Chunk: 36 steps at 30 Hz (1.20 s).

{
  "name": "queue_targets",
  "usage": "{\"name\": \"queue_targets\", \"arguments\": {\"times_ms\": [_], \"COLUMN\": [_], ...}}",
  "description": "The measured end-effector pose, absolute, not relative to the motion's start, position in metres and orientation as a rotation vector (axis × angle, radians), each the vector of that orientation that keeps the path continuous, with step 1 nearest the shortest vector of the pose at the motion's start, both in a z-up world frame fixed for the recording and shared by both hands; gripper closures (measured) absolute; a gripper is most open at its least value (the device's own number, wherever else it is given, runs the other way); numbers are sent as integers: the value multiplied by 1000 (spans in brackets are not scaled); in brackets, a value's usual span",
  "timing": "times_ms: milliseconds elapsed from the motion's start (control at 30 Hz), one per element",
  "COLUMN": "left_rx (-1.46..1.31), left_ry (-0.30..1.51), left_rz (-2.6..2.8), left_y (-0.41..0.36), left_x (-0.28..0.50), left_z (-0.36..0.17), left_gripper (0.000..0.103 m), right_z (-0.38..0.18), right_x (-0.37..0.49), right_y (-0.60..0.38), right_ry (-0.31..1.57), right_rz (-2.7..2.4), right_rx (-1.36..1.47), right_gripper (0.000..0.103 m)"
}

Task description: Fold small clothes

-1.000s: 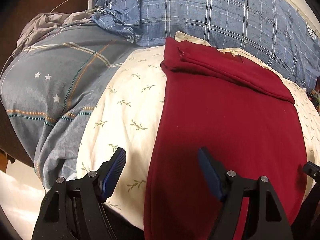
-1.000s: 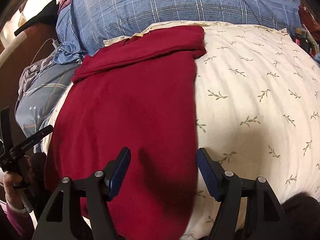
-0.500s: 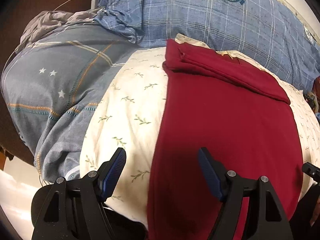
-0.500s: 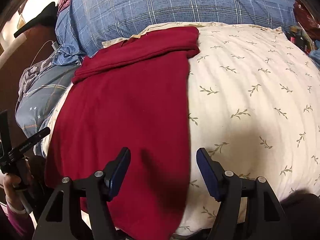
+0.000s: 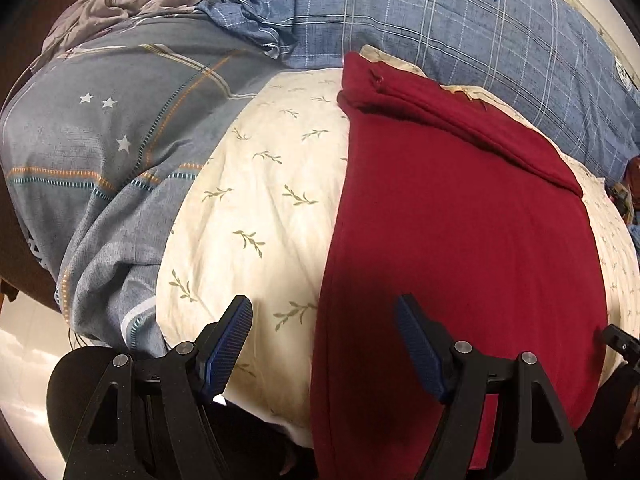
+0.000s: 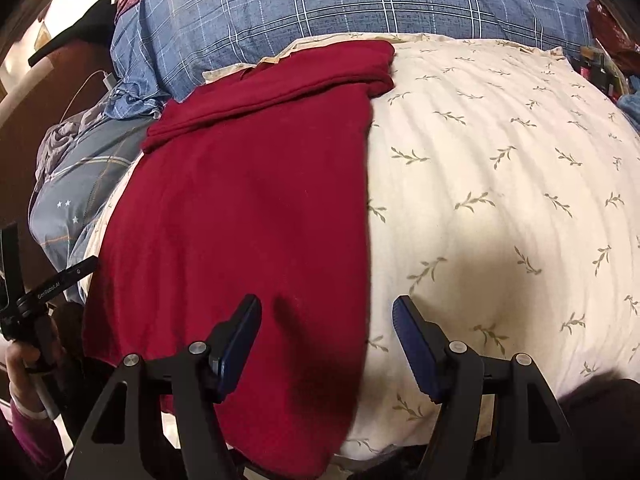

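Observation:
A dark red garment (image 5: 460, 240) lies flat on a cream leaf-print pillow (image 5: 260, 208), its far end folded over into a band. Its near end hangs over the pillow's front edge. My left gripper (image 5: 324, 340) is open and empty, hovering above the garment's left edge near the front. In the right wrist view the same garment (image 6: 248, 208) covers the left half of the pillow (image 6: 500, 184). My right gripper (image 6: 326, 340) is open and empty, above the garment's right edge near the front.
A blue plaid pillow (image 5: 440, 20) lies behind the cream one. A grey-blue striped quilt with stars (image 5: 92, 152) is bunched at the left. The left gripper's handle and the hand on it show at the left of the right wrist view (image 6: 28, 308).
Both grippers have drifted a little: the left one leftward, the right one rightward, so each now straddles a side edge of the garment. The garment has not moved.

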<state>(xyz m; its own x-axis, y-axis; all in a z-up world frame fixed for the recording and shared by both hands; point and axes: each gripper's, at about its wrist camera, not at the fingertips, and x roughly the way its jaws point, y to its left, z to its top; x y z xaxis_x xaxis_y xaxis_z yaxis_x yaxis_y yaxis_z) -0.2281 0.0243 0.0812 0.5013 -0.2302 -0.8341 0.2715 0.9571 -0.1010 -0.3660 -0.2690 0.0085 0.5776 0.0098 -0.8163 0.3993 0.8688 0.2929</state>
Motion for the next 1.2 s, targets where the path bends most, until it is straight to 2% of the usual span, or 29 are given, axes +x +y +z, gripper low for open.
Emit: {"name": "queue_targets", "arguments": {"times_ms": [167,233,300,400,1033,1200], "left_rx": [53,57,67,82,72,80], "left_ry": [1021,1030,1034,1026,1045,1041], "left_rz": [-328,-341,-347,-346,-335,-333], "left_y": [23,22,22,23,26,26], "left_x": [-233,-235,-238,-241,-253,-255], "left_z": [74,72,69,67,65,64], "left_gripper": [29,29,29,29,29,29], "right_z": [2,2,0,0,-10,-13], "right_x": [-375,-379,-380,-379,-397,-395], "right_y": [-268,-265,-259,-251,-239,-236], "right_ry": [950,942,947,958,978,985], "right_rz": [-211,-185,-153,-119,-25,-27], "right_rx": [494,482,463,423,535,511], "right_gripper": [34,38,47,51,49,54]}}
